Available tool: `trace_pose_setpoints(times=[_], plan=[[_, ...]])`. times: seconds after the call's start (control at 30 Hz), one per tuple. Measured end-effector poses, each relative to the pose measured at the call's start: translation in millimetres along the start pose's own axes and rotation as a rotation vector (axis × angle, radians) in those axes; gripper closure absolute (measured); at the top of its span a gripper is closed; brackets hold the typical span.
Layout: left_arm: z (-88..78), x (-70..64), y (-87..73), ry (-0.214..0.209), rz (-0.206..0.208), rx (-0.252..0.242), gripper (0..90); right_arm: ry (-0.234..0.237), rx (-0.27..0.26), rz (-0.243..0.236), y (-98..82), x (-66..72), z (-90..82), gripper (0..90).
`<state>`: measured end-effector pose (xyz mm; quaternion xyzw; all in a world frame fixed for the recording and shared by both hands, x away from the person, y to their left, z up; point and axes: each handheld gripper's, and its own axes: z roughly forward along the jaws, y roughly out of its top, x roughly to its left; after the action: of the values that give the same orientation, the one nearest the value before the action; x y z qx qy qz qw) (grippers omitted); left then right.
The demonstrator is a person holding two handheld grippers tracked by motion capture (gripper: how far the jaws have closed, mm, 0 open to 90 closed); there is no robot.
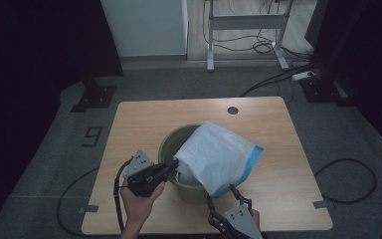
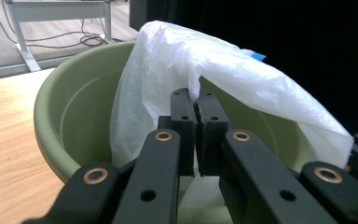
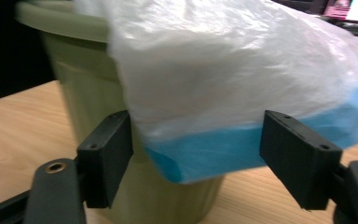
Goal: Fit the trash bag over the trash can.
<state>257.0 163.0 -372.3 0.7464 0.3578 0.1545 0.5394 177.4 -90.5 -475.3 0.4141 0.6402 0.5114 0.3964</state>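
Observation:
A green plastic bucket (image 1: 166, 142) stands on the wooden table (image 1: 139, 119), near its front. A white plastic bag (image 1: 214, 154) with a blue band along its mouth lies over the bucket's right side, partly inside it. My left gripper (image 1: 173, 164) is at the bucket's left front rim and is shut on a fold of the bag (image 2: 177, 51); its pads (image 2: 184, 105) pinch the film above the bucket (image 2: 74, 93). My right gripper (image 1: 222, 194) sits low at the bucket's front. It is open, and the bag's blue band (image 3: 214, 154) hangs between the jaws of the right gripper (image 3: 196, 144) without touching them.
A round cable hole (image 1: 233, 110) is in the table's far side. Behind the table stand a white desk frame (image 1: 246, 22) and loose cables (image 1: 278, 77) on the grey floor. A black stand foot (image 1: 93, 94) is at the back left. Dark curtains hang on both sides.

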Motion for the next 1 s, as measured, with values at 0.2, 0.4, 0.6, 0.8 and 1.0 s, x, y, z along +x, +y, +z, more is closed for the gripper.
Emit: trace_pose_setpoints(times=[0.2, 0.4, 0.6, 0.8, 1.0], plan=[[-1.2, 0.1, 0.2, -0.018, 0.001, -0.003, 86.4, -0.023, -0.020, -0.021, -2.5, -4.4, 3.6, 55.0], [-1.3, -2.2, -0.8, -0.037, 0.013, 0.004, 86.1, -0.028, -0.031, -0.014, -1.0, -13.5, 3.4, 77.4], [-3.1, -4.5, -0.3, -0.051, 0.024, 0.004, 85.5, -0.052, -0.070, -0.003, 5.8, -26.2, -2.5, 88.9], [-6.7, -5.1, -0.9, -0.057, 0.031, 0.001, 85.4, -0.084, -0.134, 0.010, 20.6, -41.5, -10.6, 89.0], [-9.0, -5.0, -3.7, -0.079, 0.041, 0.011, 84.8, -0.097, -0.214, 0.024, 45.9, -54.3, -17.3, 89.0]])
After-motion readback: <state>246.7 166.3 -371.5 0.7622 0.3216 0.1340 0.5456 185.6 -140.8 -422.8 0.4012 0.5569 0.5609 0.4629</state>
